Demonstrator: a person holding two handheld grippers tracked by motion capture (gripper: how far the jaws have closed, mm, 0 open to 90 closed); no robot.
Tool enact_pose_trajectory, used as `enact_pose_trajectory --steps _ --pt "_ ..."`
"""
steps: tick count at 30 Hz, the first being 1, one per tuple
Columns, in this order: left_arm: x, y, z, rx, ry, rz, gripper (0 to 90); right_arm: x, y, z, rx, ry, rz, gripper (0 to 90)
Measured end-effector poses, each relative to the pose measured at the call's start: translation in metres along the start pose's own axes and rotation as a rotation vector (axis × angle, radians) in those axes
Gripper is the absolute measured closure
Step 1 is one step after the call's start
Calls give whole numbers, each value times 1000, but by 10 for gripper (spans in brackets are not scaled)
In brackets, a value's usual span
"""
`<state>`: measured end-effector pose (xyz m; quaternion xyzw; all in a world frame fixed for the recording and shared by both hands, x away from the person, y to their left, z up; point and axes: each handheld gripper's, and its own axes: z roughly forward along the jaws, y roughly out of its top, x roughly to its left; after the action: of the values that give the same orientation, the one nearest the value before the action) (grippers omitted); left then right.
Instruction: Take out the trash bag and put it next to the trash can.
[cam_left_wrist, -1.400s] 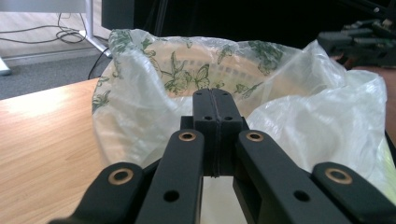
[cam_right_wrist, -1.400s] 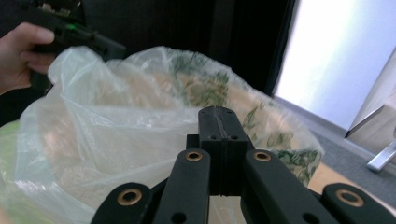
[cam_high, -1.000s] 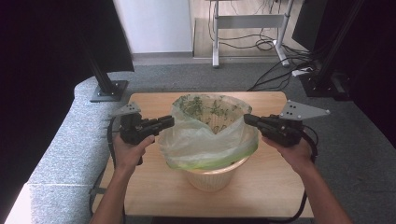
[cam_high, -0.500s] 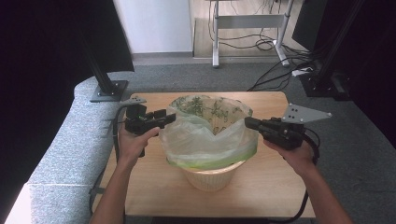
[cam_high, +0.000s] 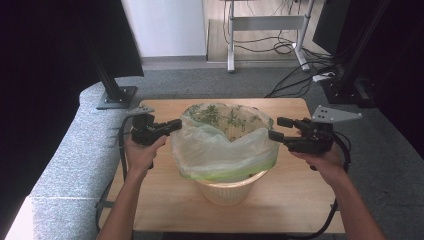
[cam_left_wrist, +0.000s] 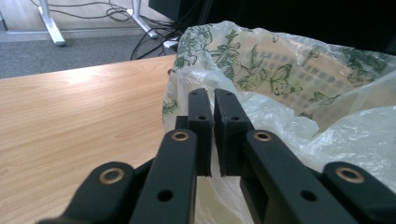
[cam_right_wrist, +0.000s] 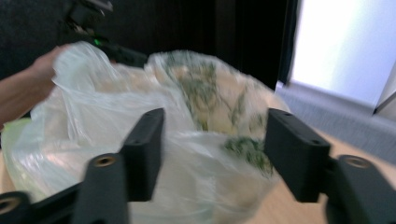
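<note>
Your 2 hands come in low over the pale wooden worktop (cam_high: 165, 200). Your left gripper (cam_high: 176, 124) is closed with its jaws nearly touching; whether it pinches the bag's edge, I cannot tell. Your right gripper (cam_high: 274, 128) has just been opening, its jaws apart and gripping nothing. Between them stands the cream ribbed plastic bin (cam_high: 227, 187), lined with a translucent green-printed plastic bag (cam_high: 215, 150).

I am working in what is looking like a lab or recording studio. Around the light wooden table (cam_high: 165, 210), black curtains (cam_high: 45, 60) are hanging to its left, a grey metal desk frame (cam_high: 265, 22) with loose black cables (cam_high: 300, 75) is standing beyond it, and grey carpet (cam_high: 390, 150) is covering the floor beside it.
</note>
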<state>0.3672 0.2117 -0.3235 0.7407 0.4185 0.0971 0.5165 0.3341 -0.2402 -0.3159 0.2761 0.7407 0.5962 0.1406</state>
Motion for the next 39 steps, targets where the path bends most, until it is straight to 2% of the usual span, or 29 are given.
enact_pose_trajectory --steps 4,6,8,9,11,15,16,17,20,22,31,39 --pt "-1 1 1 -3 -11 6 900 -13 -9 9 58 11 40 267" --pt "-2 1 1 -4 -16 10 900 -15 -13 18 94 8 37 271" --pt "-3 2 1 -4 -18 20 900 -13 -13 24 121 -14 14 371" --pt "-4 2 1 -5 -17 25 900 -11 -13 26 131 -49 -6 423" --pt "-5 2 0 -10 -19 32 900 -8 -13 28 144 -123 -46 583" --pt "-7 3 -1 -16 -28 41 900 -4 -8 26 136 -192 -69 744" --pt "-7 3 -2 -18 -29 42 900 -3 -6 26 137 -205 -81 815" --pt "-7 4 -2 -23 -32 44 900 -2 -4 26 142 -200 -82 852" --pt "-8 5 -3 -28 -36 48 900 3 1 32 178 -220 -105 877" --pt "-9 7 -3 -27 -39 55 900 5 5 36 171 -219 -107 880" --pt "-10 18 -5 -42 -65 81 900 14 28 51 69 -189 -127 882" --pt "-11 36 -12 -83 -64 103 900 18 43 62 1 -204 -153 882"
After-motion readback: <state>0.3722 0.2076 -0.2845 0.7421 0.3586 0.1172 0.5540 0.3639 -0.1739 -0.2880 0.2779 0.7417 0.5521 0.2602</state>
